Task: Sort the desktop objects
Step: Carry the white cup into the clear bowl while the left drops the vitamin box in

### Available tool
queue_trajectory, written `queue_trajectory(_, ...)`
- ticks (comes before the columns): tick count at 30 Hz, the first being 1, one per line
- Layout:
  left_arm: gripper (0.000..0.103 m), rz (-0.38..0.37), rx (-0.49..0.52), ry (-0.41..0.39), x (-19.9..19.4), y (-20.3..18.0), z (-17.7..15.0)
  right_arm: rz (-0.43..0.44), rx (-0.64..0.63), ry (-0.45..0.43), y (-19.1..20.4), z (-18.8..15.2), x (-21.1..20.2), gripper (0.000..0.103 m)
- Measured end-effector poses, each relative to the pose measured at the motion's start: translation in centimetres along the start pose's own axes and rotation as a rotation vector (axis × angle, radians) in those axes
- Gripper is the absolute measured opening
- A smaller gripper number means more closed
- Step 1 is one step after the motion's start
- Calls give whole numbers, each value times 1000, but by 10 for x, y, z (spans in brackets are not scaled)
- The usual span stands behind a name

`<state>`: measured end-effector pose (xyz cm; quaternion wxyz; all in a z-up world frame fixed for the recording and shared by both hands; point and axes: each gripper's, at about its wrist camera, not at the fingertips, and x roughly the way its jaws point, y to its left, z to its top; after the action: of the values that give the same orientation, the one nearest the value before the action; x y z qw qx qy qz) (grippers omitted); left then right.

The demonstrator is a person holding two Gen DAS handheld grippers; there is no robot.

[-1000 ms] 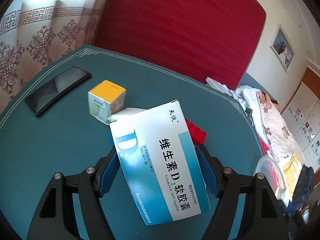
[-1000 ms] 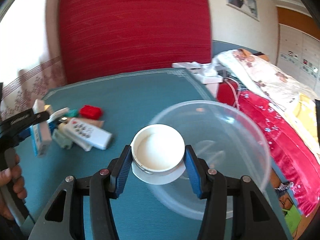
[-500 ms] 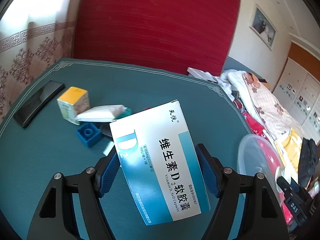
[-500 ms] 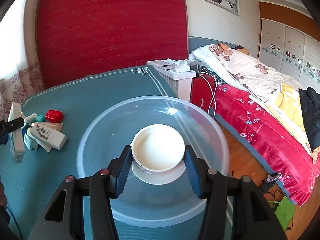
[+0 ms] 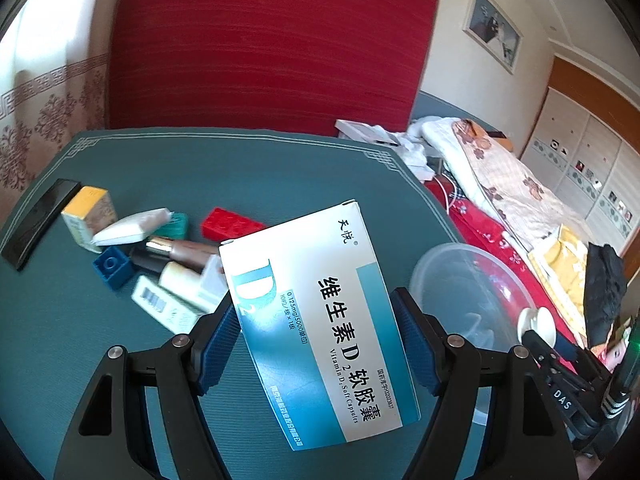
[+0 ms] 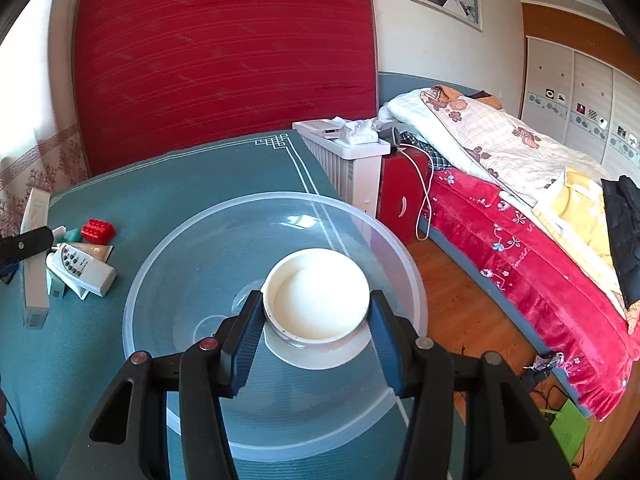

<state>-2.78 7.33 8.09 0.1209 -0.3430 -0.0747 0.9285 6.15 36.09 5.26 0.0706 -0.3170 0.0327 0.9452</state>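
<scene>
A clutter of small boxes, tubes and bricks (image 5: 160, 264) crowds the teal table's (image 5: 256, 176) left edge; a clear plastic bowl (image 6: 192, 264) fills its right edge; bare cloth lies between.

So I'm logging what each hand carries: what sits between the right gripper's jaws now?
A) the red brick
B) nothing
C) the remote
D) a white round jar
D: in the right wrist view the right gripper has its pads against both sides of the white jar, above the clear bowl; the red brick and remote lie on the table.
</scene>
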Motion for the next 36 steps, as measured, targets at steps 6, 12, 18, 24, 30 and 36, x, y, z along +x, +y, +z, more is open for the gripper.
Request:
queue_trajectory(6, 77, -40, 26, 21, 8, -29, 1, 7, 8, -10, -11, 1, 2, 57)
queue_trajectory(12, 77, -81, 80, 34, 17, -59, 3, 22, 19, -31, -20, 7, 2, 57)
queue_trajectory(18, 77, -107, 135, 57, 31, -88, 5, 32, 44, -44, -31, 9, 4, 57)
queue_trajectory(24, 77, -121, 188, 92, 51, -113, 4, 43, 64, -47, -40, 12, 6, 57)
queue_trajectory(30, 77, -141, 224, 116, 65, -132, 5, 57, 84, -57, -46, 16, 8, 57)
queue_trajectory(36, 77, -162, 262, 145, 73, -144, 3, 70, 74, -41, -43, 15, 12, 57)
